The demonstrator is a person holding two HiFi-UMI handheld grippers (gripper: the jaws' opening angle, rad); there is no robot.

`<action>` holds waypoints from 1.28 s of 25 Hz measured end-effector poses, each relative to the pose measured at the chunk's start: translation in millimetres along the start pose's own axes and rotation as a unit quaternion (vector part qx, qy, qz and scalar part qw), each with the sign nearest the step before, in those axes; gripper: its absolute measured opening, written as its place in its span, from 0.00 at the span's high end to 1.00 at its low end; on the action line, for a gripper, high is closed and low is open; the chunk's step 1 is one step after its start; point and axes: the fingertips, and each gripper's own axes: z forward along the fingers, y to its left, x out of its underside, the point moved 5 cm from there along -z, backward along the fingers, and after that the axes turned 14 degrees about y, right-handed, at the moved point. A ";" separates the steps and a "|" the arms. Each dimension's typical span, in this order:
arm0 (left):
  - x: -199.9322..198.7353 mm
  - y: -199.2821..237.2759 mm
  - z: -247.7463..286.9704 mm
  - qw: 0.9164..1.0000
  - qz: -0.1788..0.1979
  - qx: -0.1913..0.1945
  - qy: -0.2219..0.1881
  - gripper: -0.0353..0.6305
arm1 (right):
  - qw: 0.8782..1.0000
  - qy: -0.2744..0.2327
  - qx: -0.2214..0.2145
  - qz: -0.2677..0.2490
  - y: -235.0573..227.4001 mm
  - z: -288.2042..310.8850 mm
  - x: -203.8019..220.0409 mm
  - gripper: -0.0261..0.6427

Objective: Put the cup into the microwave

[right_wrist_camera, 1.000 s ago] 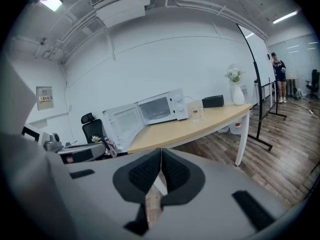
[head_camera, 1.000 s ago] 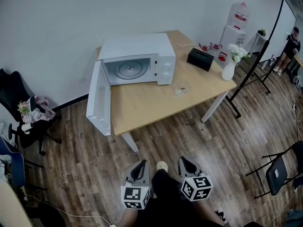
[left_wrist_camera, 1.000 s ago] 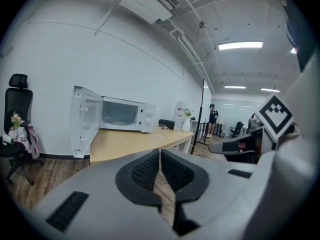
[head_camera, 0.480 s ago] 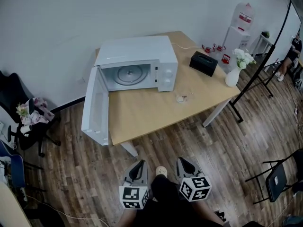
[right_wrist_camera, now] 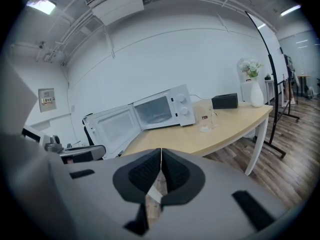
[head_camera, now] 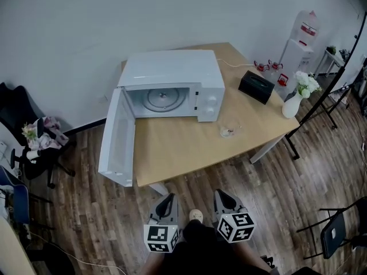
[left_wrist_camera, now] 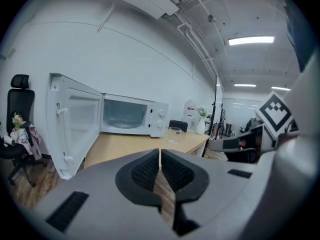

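Standing well back from the tabletop (head_camera: 178, 148), the person holds both tongs low and close to the body. The left tongs (head_camera: 170, 198) and the right tongs (head_camera: 223, 195) sit side by side over the wood floor (head_camera: 287, 199), each pressed together with nothing between its pads. That suits an approach rather than a grasp. The glass cup (head_camera: 228, 130) stands upright on the tabletop, near the right front corner of the white microwave (head_camera: 172, 73) and well apart from both tongs. The microwave door (head_camera: 117, 136) hangs wide open to the left, past the tabletop's edge, so the cavity and its glass turntable (head_camera: 161, 98) lie free to take the cup. Judging by that, the pick-up and the transfer are yet to be done.
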 end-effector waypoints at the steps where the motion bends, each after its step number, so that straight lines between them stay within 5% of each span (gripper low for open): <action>1: -3.3 2.1 3.0 1.000 -0.001 -0.003 -0.001 0.93 | 1.000 -0.001 -0.001 0.000 -1.9 4.0 -4.6 0.97; 21: -45.0 36.5 70.3 0.999 -0.022 -0.040 -0.012 0.93 | 0.999 0.000 -0.032 -0.016 -36.7 77.5 -71.7 0.97; 32: -42.2 40.4 70.7 0.998 -0.033 -0.061 -0.003 0.93 | 0.998 0.020 -0.059 -0.019 -33.1 90.6 -66.0 0.97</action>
